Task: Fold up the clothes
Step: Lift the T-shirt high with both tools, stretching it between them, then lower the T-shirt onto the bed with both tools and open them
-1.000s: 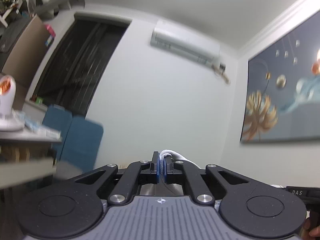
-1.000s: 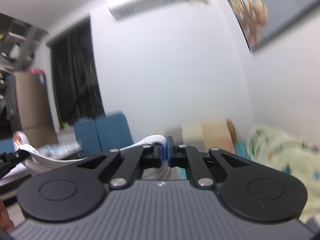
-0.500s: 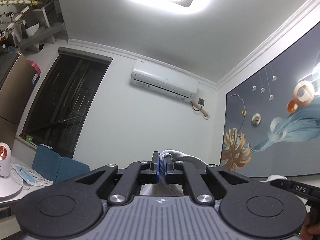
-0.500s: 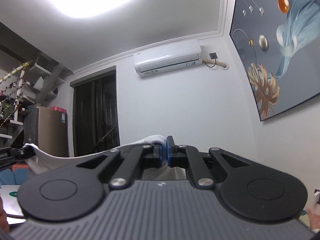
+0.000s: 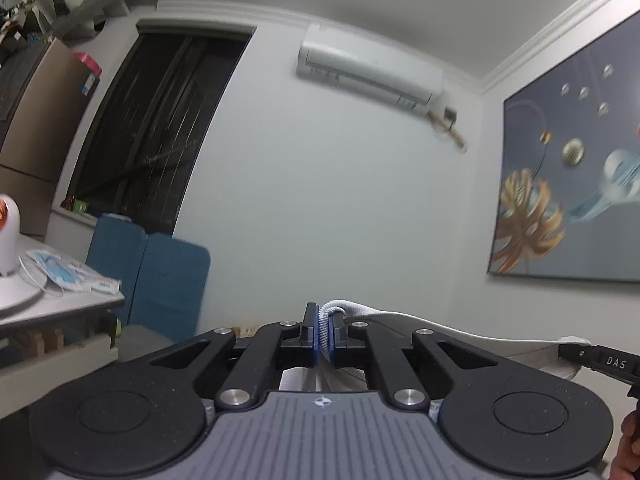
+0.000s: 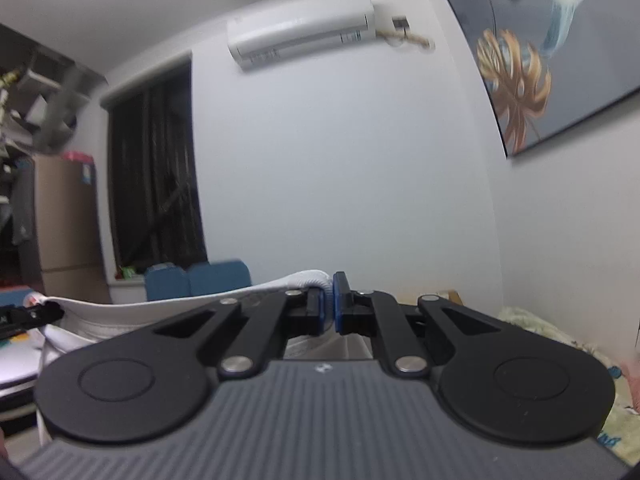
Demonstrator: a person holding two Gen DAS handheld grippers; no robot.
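Both grippers are up in the air and pointed at the far wall. The left gripper [image 5: 325,330] has its blue pads pressed together on a ribbed white edge of the garment [image 5: 472,334], with only that thin fold of cloth between them. From the pinch, the cloth runs off to the right of the fingers in a taut white band and reaches the tip of the other tool at the frame's right edge. The right gripper [image 6: 329,300] is pinched tight on the same garment [image 6: 168,312] too, with a white rolled hem squeezed between its pads. From there the fabric stretches away to the left of the fingers, sagging slightly, to a black tip at the far left of that view. So the garment hangs spanned between the two grippers, held at both ends, and more white cloth shows just below each pair of fingers. Beyond the left fingers and above them sits an air conditioner [image 5: 370,66], with a dark window [image 5: 156,128] to the left and a painting [image 5: 568,196] to the right. Low to the left of the fingers stands a blue chair [image 5: 160,276] beside a table [image 5: 76,304].
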